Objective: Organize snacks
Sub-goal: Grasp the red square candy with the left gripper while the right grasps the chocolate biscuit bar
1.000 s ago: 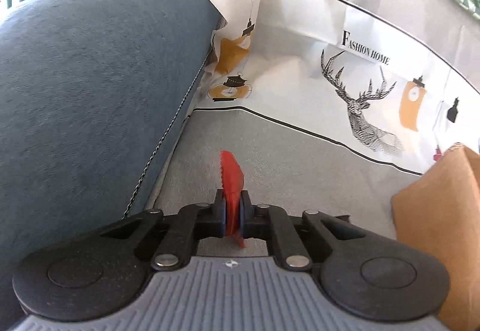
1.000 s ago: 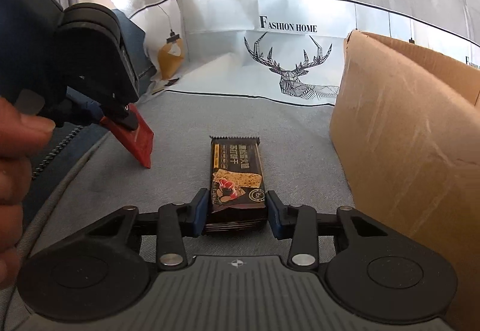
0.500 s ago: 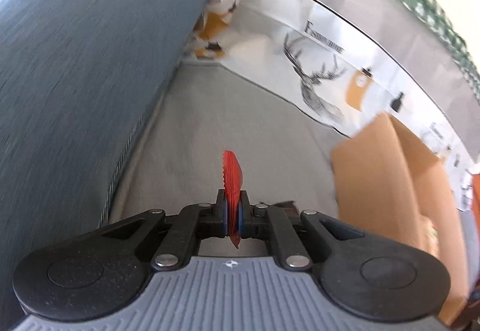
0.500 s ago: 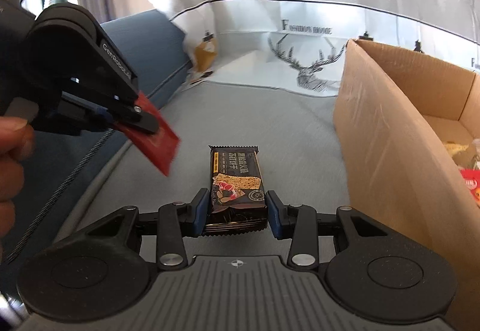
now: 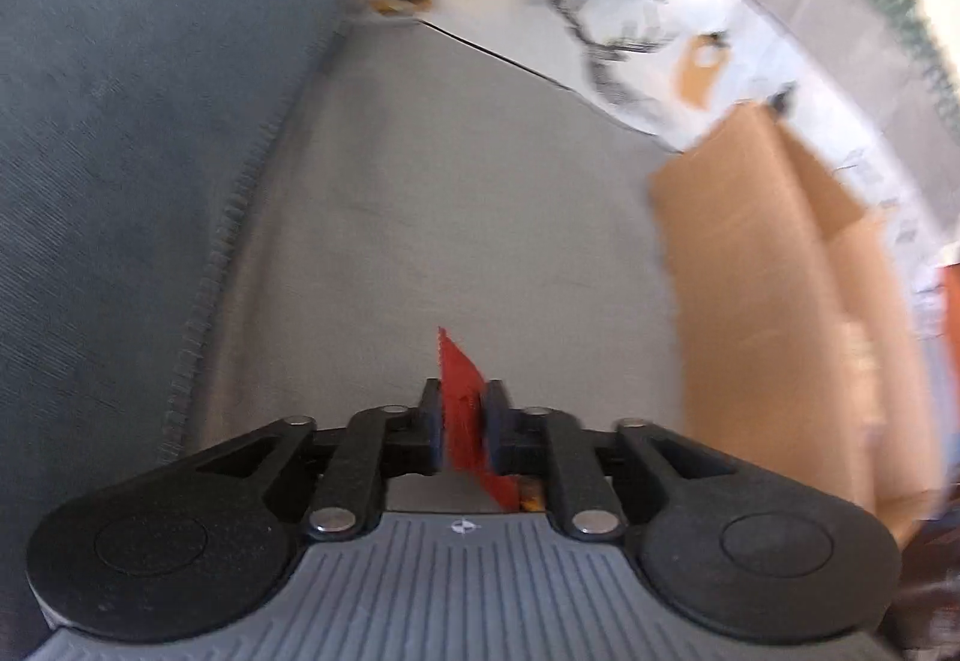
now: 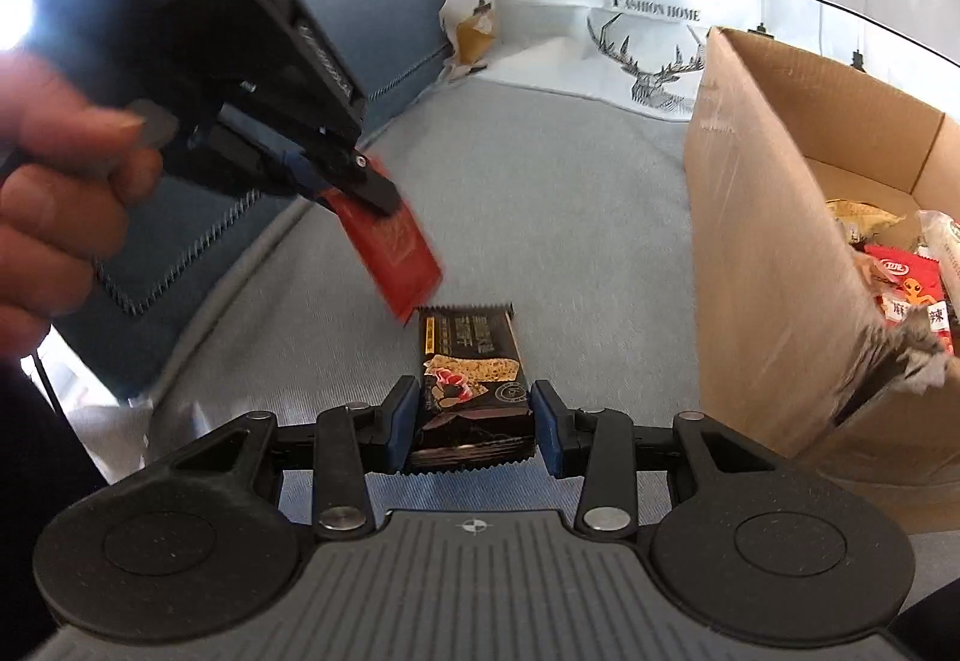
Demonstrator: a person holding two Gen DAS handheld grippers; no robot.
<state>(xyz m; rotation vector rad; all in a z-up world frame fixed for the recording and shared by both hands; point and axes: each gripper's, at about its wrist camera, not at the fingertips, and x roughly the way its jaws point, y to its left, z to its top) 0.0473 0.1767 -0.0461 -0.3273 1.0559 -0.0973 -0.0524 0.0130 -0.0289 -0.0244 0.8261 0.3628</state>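
My left gripper (image 5: pixel 461 424) is shut on a thin red snack packet (image 5: pixel 462 421) and holds it in the air above the grey sofa seat (image 5: pixel 450 217). The right wrist view shows that gripper (image 6: pixel 366 190) at upper left with the red packet (image 6: pixel 396 259) hanging from it. My right gripper (image 6: pixel 474 424) is shut on a dark brown snack bar (image 6: pixel 471 367), held just above the seat. An open cardboard box (image 6: pixel 774 265) stands to the right, with several snack packets (image 6: pixel 900 277) inside.
A blue cushion (image 6: pixel 180 253) lies at the left of the seat. A white printed cover with a deer (image 6: pixel 648 61) drapes the sofa back. The box wall (image 5: pixel 756 289) rises at the right in the left wrist view.
Both grippers have risen with their snacks. The left one has swung right towards the box, which now shows more of its inside.
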